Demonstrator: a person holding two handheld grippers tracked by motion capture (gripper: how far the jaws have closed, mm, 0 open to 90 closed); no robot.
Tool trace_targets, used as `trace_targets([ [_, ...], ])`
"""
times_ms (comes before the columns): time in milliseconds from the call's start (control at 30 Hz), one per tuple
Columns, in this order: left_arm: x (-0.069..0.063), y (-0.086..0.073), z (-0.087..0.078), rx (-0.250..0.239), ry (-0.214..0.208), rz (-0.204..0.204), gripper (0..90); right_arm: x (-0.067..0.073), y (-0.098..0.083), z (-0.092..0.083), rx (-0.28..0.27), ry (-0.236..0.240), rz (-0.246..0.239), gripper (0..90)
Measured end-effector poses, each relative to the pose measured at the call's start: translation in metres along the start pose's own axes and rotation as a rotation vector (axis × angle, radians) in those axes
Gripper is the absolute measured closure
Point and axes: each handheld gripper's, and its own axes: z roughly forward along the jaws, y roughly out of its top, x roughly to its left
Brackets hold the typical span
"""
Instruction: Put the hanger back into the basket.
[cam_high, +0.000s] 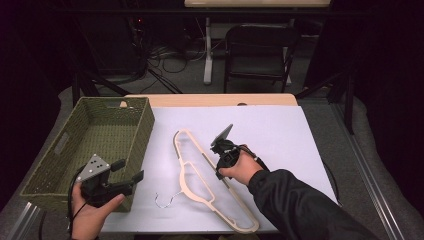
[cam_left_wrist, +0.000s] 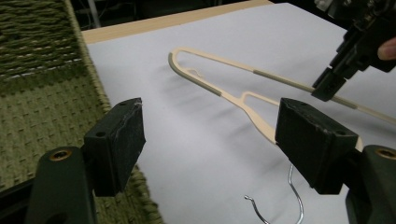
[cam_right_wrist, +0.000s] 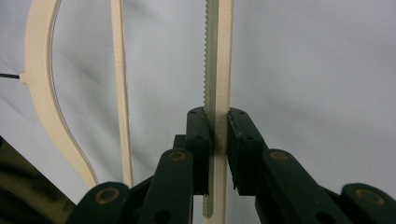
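A cream plastic hanger (cam_high: 183, 177) with a metal hook (cam_high: 167, 200) lies on the white sheet (cam_high: 270, 135). My right gripper (cam_high: 218, 174) comes down onto its straight lower bar and is shut on it. In the right gripper view the jaws (cam_right_wrist: 217, 135) pinch the toothed bar (cam_right_wrist: 219, 56) from both sides. My left gripper (cam_high: 129, 171) hovers open by the front right corner of the green woven basket (cam_high: 145, 130), with nothing between its jaws. In the left gripper view its jaws (cam_left_wrist: 210, 140) face the hanger (cam_left_wrist: 233, 95), the hook (cam_left_wrist: 294, 196) and the right gripper (cam_left_wrist: 327, 86).
The basket (cam_left_wrist: 42, 93) takes up the table's left side and looks empty inside. A strip of wooden tabletop (cam_high: 210, 100) shows beyond the sheet. A dark folding chair (cam_high: 260, 50) and floor cables stand behind the table.
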Motion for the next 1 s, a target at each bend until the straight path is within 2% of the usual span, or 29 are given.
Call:
trace_targets([
  [33, -0.003, 0.0, 0.003, 0.003, -0.01, 0.006, 24.6, 0.0, -0.001, -0.003, -0.003, 0.002, 0.037, 80.0],
  [67, -0.003, 0.0, 0.003, 0.003, -0.01, 0.006, 24.5, 0.0, -0.001, -0.003, -0.003, 0.002, 0.037, 80.0],
  [100, -0.006, 0.0, 0.004, 0.008, -0.016, 0.011, 24.5, -0.003, -0.002, -0.002, -0.034, 0.004, 0.019, 80.0],
  [133, -0.008, 0.0, 0.006, 0.007, -0.021, 0.011, 24.5, -0.005, -0.002, -0.004, -0.04, 0.006, 0.015, 79.9],
  [200, -0.012, -0.001, 0.009, 0.019, -0.034, 0.021, 24.7, -0.009, -0.003, -0.01, -0.029, 0.001, 0.023, 80.0],
  [233, -0.016, -0.001, 0.012, 0.024, -0.042, 0.028, 24.7, -0.011, -0.006, -0.005, -0.135, 0.029, 0.041, 80.0],
  [267, -0.018, -0.001, 0.013, 0.021, -0.041, 0.032, 24.9, -0.012, -0.007, -0.004, -0.183, 0.04, 0.054, 79.9],
  [300, -0.018, -0.001, 0.013, 0.021, -0.041, 0.032, 25.6, -0.014, -0.006, -0.009, -0.146, 0.033, 0.048, 80.0],
  [333, -0.02, 0.0, 0.013, 0.014, -0.042, 0.036, 26.4, -0.016, -0.005, -0.015, -0.077, 0.016, 0.038, 79.9],
  [367, -0.024, 0.002, 0.011, 0.005, -0.056, 0.037, 26.5, -0.018, -0.005, -0.018, -0.071, 0.013, 0.038, 80.0],
  [567, -0.038, 0.003, 0.018, 0.016, -0.096, 0.066, 26.5, -0.027, -0.006, -0.024, -0.102, 0.024, 0.069, 80.0],
  [667, -0.047, 0.001, 0.027, 0.041, -0.13, 0.067, 26.6, -0.032, -0.007, -0.028, -0.139, 0.037, 0.092, 80.0],
  [733, -0.053, -0.001, 0.035, 0.056, -0.159, 0.063, 27.3, -0.035, -0.008, -0.026, -0.2, 0.06, 0.12, 80.0],
  [767, -0.056, -0.002, 0.04, 0.067, -0.172, 0.064, 27.4, -0.037, -0.008, -0.027, -0.205, 0.055, 0.115, 80.0],
  [833, -0.06, -0.004, 0.047, 0.083, -0.181, 0.065, 27.7, -0.04, -0.007, -0.033, -0.163, 0.037, 0.12, 79.9],
  [900, -0.066, -0.008, 0.058, 0.112, -0.196, 0.065, 27.8, -0.042, -0.007, -0.035, -0.182, 0.038, 0.126, 80.0],
  [1000, -0.069, -0.011, 0.066, 0.129, -0.219, 0.056, 28.3, -0.044, -0.007, -0.037, -0.199, 0.042, 0.128, 80.0],
])
